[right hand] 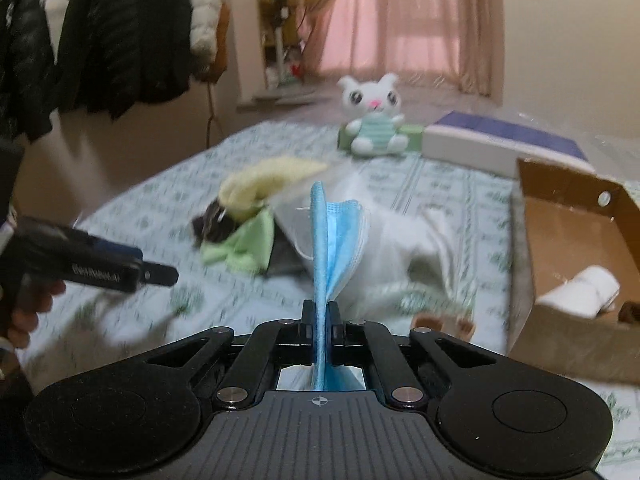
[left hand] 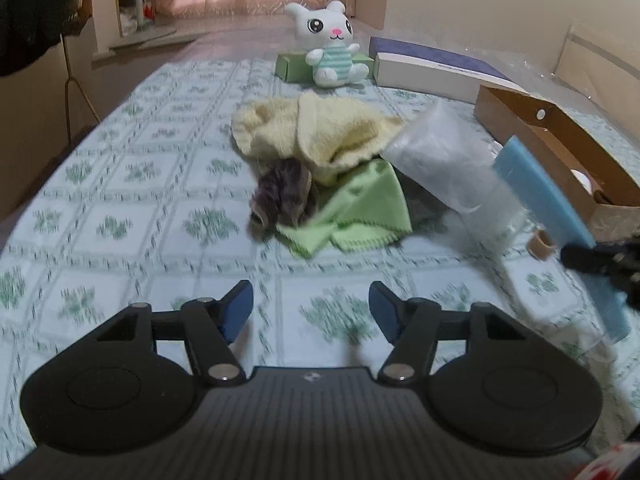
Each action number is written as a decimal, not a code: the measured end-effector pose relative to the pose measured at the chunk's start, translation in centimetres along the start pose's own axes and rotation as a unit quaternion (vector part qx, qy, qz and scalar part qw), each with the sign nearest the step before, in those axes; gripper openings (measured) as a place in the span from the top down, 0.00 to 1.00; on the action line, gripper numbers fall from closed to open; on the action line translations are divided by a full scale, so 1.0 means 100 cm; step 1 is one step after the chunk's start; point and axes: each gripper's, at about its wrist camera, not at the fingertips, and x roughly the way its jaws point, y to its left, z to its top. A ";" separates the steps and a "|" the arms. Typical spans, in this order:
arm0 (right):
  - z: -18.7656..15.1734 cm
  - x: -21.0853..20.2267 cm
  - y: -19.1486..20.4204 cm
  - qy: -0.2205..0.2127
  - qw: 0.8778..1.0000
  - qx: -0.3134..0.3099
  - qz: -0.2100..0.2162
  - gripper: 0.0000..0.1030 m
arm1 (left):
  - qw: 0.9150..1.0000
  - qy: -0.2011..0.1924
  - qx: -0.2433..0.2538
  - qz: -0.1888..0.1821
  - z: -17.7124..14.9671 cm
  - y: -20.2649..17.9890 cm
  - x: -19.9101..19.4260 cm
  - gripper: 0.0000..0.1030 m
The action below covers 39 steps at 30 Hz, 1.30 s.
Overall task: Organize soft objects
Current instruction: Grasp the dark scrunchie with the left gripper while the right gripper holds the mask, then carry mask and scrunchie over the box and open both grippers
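Right wrist view shows my right tongs clamped on a blue face mask, which stands up from the closed pads in folded layers, clear of the bed. I judge the step in hand to be carrying the mask to the cardboard box, which sits just to the right of the mask and already holds a white rolled item.

A clear plastic bag lies directly behind the mask; whether the two touch I cannot tell through the blur. To do this well I would lift until the mask's ear loops hang free of the bag, then swing right over the box wall and release low inside.

Left of the mask lies the pile: yellow towel, green cloth, dark striped item. My left tongs stand apart, empty, nearer to me than the pile. A white plush rabbit sits far beyond the mask.
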 end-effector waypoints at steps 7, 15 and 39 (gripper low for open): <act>0.021 0.003 -0.015 -0.024 0.999 0.024 -0.017 0.96 | 1.000 -0.016 0.014 0.003 0.023 0.008 0.028 0.47; 0.028 0.003 -0.033 -0.033 0.998 0.045 -0.029 0.96 | 1.000 -0.017 0.016 0.008 0.044 0.016 0.060 0.50; 0.023 -0.064 -0.093 -0.080 0.987 0.130 -0.047 0.96 | 0.996 -0.081 0.028 -0.019 0.061 0.001 -0.029 0.89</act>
